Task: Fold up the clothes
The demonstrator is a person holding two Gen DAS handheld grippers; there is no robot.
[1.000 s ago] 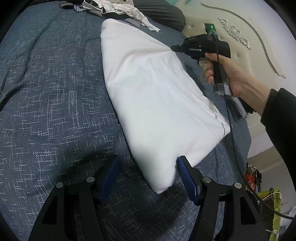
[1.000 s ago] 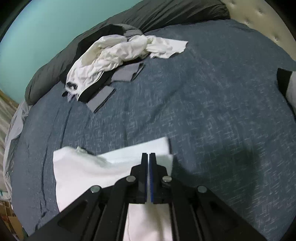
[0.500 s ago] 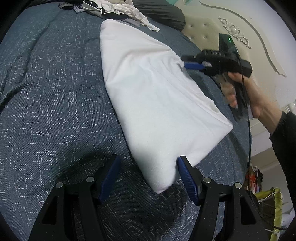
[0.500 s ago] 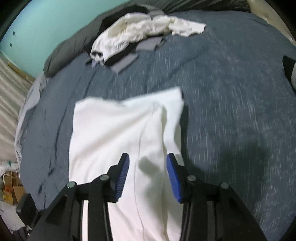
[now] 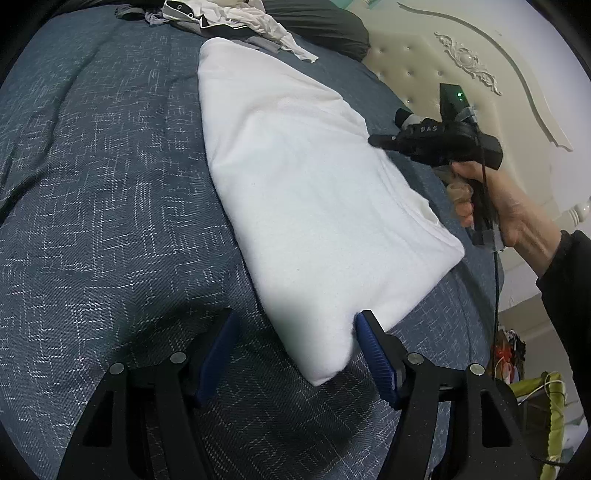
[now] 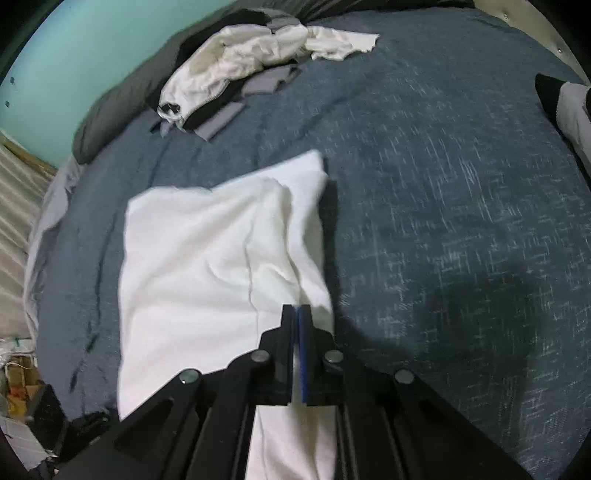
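A white folded garment (image 5: 295, 192) lies long and flat on the blue bedspread (image 5: 92, 184). My left gripper (image 5: 295, 315) is open and straddles its near corner: the right finger (image 5: 369, 339) touches the cloth, the left finger stands off it. My right gripper (image 5: 373, 140), held by a person's hand (image 5: 509, 206), meets the garment's right edge about halfway along. In the right wrist view this gripper (image 6: 296, 307) is shut with its tips pinching the white garment (image 6: 207, 251), and creases run out from the pinch.
A heap of unfolded white, black and grey clothes (image 6: 251, 62) lies at the far end of the bed, against a dark pillow (image 5: 325, 29). The cream headboard (image 5: 424, 74) runs along the right. A black-and-white item (image 6: 569, 107) sits at the right edge.
My right gripper opened over the garment and drew back along its right edge, then shut again on the cloth there. The left gripper has stayed where it was, open.
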